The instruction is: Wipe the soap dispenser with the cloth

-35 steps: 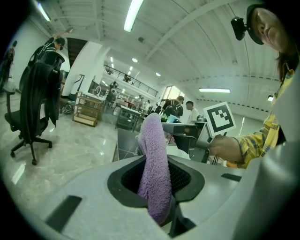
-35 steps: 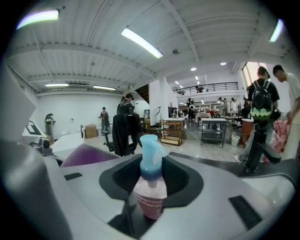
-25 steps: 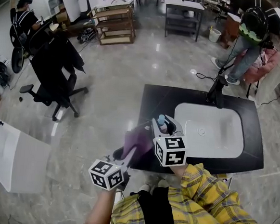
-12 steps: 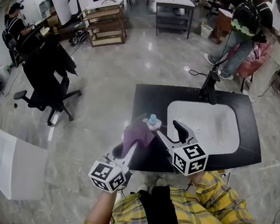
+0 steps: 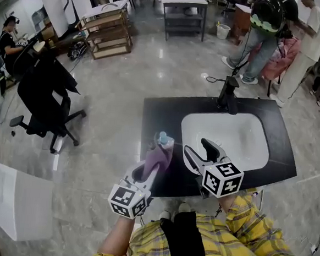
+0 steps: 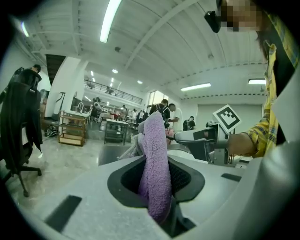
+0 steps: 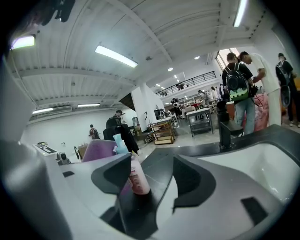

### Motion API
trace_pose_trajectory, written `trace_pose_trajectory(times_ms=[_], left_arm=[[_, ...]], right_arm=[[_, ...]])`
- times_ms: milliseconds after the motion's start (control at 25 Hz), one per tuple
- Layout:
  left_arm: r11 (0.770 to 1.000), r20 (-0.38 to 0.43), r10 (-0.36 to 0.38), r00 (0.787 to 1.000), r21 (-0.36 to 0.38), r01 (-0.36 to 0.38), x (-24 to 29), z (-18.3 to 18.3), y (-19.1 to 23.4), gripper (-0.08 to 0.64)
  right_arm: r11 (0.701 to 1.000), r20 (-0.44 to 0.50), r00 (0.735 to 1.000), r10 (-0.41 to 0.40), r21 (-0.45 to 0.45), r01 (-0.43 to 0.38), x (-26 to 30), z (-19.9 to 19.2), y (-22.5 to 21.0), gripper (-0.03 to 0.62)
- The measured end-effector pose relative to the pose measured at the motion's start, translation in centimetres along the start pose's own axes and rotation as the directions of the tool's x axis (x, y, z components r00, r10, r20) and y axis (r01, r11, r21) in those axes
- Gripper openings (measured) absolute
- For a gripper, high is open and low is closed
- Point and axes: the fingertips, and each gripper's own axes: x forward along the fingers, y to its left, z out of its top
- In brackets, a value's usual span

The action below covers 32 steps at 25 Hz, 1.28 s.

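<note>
dispenser: soap dispenser upright on counter, left of sink — nothing holds it
cloth: purple cloth clamped in left gripper, at the dispenser's side
right: right gripper jaws wide, empty, just beside
risk: wipe pressure could tip or slide the dispenser — it isn't braced

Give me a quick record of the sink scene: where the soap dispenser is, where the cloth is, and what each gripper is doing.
Soap dispenser: upright on the black counter, left of the sink in the head view
Cloth: purple, up against the dispenser
Left gripper: jaws shut on the cloth
Right gripper: jaws apart, empty, clear of the dispenser
Faucet: black, at the sink's far edge
</note>
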Motion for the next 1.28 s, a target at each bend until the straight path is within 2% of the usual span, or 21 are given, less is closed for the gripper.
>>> trace_pose_trajectory(times_ms=[640,1000,1280], left_arm=[[0.999,-0.171,-0.015,0.985,-0.036,0.009,1.8,-4.1,0.5,0.077],[0.995,-0.263,0.0,0.965,-0.095,-0.025,2.5,-6.1,1.8,0.077],[0.986,-0.337,0.009,0.942,-0.156,-0.066,2.2,-7.1,3.1,0.077]], right_arm=[[0.998,-0.028,0.999,0.044,0.035,-0.043,-0.1,-1.8,0.2,0.268],[0.998,-0.043,0.997,0.058,0.032,-0.056,0.2,-2.3,0.3,0.268],[0.996,-0.057,0.995,0.086,0.014,-0.086,0.2,-2.6,0.9,0.268]])
